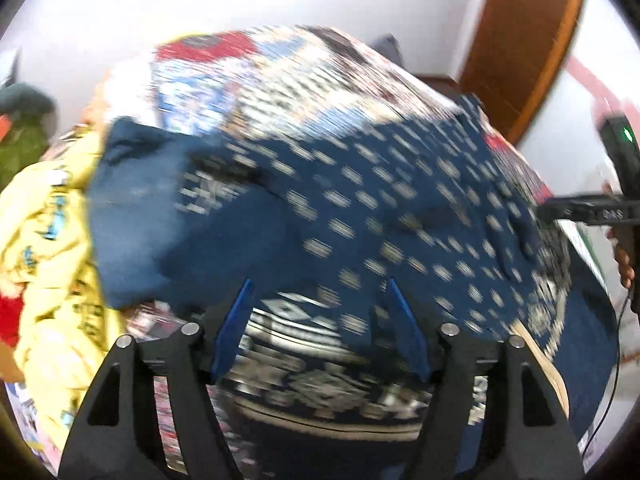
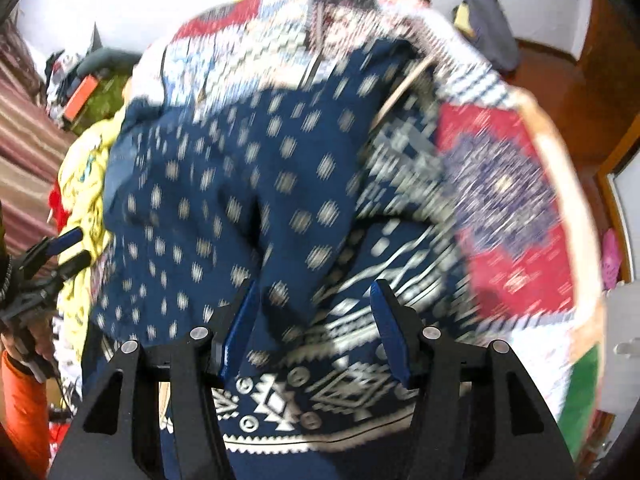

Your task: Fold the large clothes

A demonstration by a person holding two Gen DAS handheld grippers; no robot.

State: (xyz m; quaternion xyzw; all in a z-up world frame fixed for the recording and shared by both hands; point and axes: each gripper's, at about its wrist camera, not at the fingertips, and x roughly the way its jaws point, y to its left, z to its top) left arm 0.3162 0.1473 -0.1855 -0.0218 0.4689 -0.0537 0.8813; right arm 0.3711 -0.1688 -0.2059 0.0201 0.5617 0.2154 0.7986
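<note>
A large navy garment (image 1: 360, 208) with small white diamond marks and a white geometric border band (image 2: 332, 384) lies spread and creased over a patchwork quilt. Both views are motion-blurred. My left gripper (image 1: 319, 283) hangs over the garment's near border, its blue-padded fingers (image 1: 236, 320) wide apart with nothing pinched between them. My right gripper (image 2: 315, 283) is above the border band as well, jaws apart, and the cloth lies below its pads (image 2: 390, 332) rather than in them. In the right wrist view the left gripper (image 2: 82, 246) shows at the far left, beside the garment's edge.
The patchwork quilt (image 2: 508, 208) in red, white and blue covers the bed. A crumpled yellow printed cloth (image 1: 52, 232) and something red lie to the garment's left. A wooden door (image 1: 528, 40) and white wall stand behind. A hand (image 1: 624, 264) shows at the right edge.
</note>
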